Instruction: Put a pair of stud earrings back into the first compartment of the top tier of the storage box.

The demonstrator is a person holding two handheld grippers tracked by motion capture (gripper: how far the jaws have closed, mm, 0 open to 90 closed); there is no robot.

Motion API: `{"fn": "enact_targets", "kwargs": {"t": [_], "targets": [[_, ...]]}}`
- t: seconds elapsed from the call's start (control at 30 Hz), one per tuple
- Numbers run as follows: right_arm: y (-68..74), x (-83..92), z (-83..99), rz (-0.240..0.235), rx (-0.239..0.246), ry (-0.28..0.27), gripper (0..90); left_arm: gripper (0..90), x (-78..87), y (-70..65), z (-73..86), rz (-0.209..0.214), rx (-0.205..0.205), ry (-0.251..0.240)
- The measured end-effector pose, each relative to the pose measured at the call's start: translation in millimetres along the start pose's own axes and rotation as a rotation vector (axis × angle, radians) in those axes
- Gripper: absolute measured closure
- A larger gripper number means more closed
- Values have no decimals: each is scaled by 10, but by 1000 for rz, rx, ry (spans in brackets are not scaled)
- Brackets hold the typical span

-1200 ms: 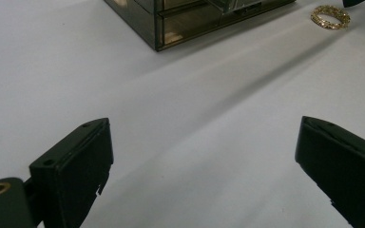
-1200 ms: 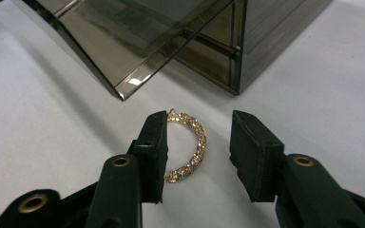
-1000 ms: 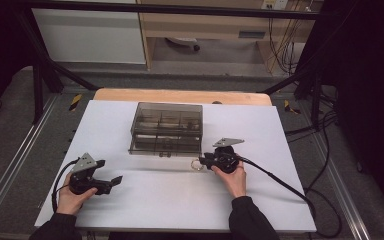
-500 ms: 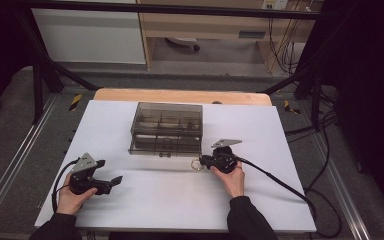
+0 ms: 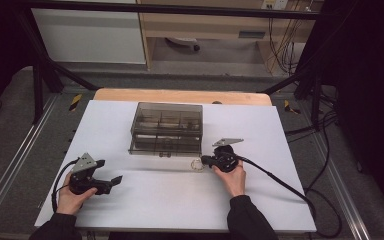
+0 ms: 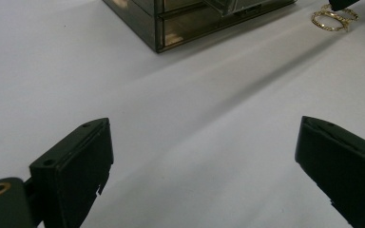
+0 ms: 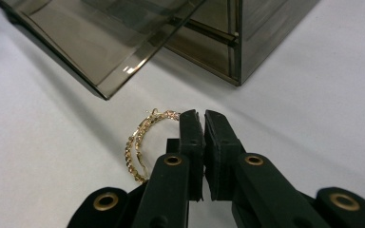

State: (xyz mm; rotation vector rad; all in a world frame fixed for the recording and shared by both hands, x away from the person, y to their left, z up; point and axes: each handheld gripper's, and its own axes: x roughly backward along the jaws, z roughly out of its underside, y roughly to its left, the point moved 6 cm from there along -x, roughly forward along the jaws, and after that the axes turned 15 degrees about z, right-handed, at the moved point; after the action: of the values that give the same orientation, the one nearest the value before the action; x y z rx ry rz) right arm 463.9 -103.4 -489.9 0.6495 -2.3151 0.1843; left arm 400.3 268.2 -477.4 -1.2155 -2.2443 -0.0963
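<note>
High view, left to right: left gripper (image 5: pixel 111 181) sits low on the white table (image 5: pixel 145 200), jaws spread wide with only bare table between them, pointing right. Left gripper view confirms the wide gap; the box corner and the earrings show far off at top.

Middle: smoked clear drawer box (image 5: pixel 166 129) near the table's far edge, one drawer (image 7: pixel 100 42) pulled out (it overhangs the table close above the earrings, so the way in from that side is tight).

Just in front of the box's right corner: gold hoop earrings (image 7: pixel 142 142), two hoops stacked, flat on the table.

Right gripper (image 7: pixel 204 116) has just been closing; jaws are now pressed together, nearly no gap. Hoop rim touches the outer face of the left jaw at its tip; whether any wire is pinched between the pads I can't tell. Cable (image 5: pixel 280 182) trails right across the table.
</note>
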Motion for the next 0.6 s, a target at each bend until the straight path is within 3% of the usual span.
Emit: {"fn": "enact_targets", "kwargs": {"t": [0.33, 0.6], "targets": [[-18, 158, -47, -5, 21, -4, 871, 50, -1, -3, -1, 0, -3, 2], [-34, 389, -79, 3, 44, -8, 871, 50, -2, -7, -2, -2, -3, 3]]}}
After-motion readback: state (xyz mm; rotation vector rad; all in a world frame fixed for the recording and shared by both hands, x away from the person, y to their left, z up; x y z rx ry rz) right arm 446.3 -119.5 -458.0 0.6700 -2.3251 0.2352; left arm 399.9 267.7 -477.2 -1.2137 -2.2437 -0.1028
